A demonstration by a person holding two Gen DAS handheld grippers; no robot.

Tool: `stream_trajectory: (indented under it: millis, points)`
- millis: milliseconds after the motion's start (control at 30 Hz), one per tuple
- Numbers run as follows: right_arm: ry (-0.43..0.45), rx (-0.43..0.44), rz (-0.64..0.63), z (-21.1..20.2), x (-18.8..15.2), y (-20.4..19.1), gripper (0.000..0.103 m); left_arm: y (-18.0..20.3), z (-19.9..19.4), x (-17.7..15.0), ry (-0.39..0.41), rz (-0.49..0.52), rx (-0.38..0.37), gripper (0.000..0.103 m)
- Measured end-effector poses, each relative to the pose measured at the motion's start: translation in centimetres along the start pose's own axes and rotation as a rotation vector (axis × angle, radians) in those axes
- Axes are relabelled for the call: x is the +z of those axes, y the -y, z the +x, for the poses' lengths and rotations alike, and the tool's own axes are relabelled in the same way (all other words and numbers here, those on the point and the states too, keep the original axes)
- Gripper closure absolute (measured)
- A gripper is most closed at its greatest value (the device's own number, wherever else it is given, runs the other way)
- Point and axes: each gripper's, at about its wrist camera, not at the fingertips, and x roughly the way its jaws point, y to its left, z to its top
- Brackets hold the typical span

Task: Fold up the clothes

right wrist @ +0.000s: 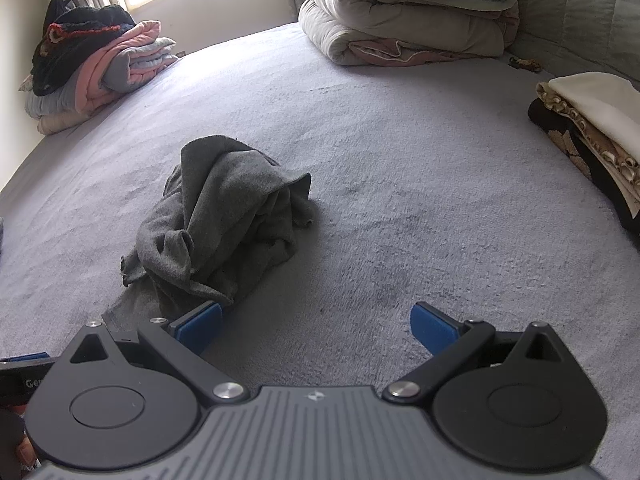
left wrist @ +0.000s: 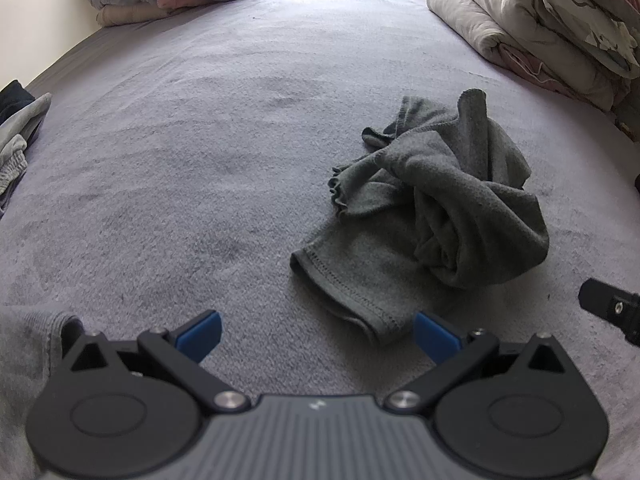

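A crumpled dark grey garment (left wrist: 436, 216) lies in a heap on the pale grey bed cover (left wrist: 200, 160), not yet folded. In the left wrist view it sits at about 2 o'clock from the left gripper (left wrist: 318, 334), with a hemmed sleeve or leg end stretched out flat toward the camera and ending just beside the blue pad of the right-hand finger (left wrist: 434, 336). The left gripper's 2 fingers stand wide apart and hold nothing. A black part of the other tool (left wrist: 608, 308) shows at the 3 o'clock edge of that view.

In the right wrist view the same garment (right wrist: 216, 220) rises at about 11 o'clock from the right gripper (right wrist: 316, 330). Its near edge lies just behind the blue pad of the left-hand finger (right wrist: 200, 326); whether cloth and pad touch cannot be told. This gripper's 2 fingers are also spread wide and empty.

Around the bed, a stack of folded pink and grey clothes (right wrist: 100, 68) with a dark knitted piece on top sits at 10 o'clock, folded quilts (right wrist: 400, 20) are piled at 1 o'clock, and folded cream and dark patterned cloths (right wrist: 592, 128) lie at 3 o'clock. More grey clothes (left wrist: 16, 136) lie at the 9 o'clock edge of the left wrist view.
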Motion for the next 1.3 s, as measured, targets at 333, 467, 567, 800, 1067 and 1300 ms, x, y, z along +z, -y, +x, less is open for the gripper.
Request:
stream_trajectory:
  millis: [333,467,567,800,1067,1300]
  points:
    - [0.028,-0.010,0.001,0.5,1.5,1.0,0.000,0.4,0.4,0.8,0.018,0.027,0.021,0.000]
    - [0.079,0.005,-0.037,0.2,2.0,0.7,0.000,0.6,0.8,1.4,0.035,0.031,0.017,0.000]
    - [0.111,0.015,-0.074,0.2,2.1,0.3,0.000,0.6,1.1,1.7,0.040,0.028,0.006,0.000]
    - [0.117,0.056,-0.128,1.1,2.6,-0.3,0.000,0.3,1.8,2.5,0.057,0.030,-0.024,0.000]
    - [0.222,0.132,-0.126,1.4,3.7,-0.2,0.000,-1.3,1.8,3.3,0.189,-0.014,-0.103,0.000]
    - [0.212,0.168,-0.084,3.0,5.3,-0.3,0.000,-2.0,2.4,3.8,0.222,-0.046,-0.231,0.000]
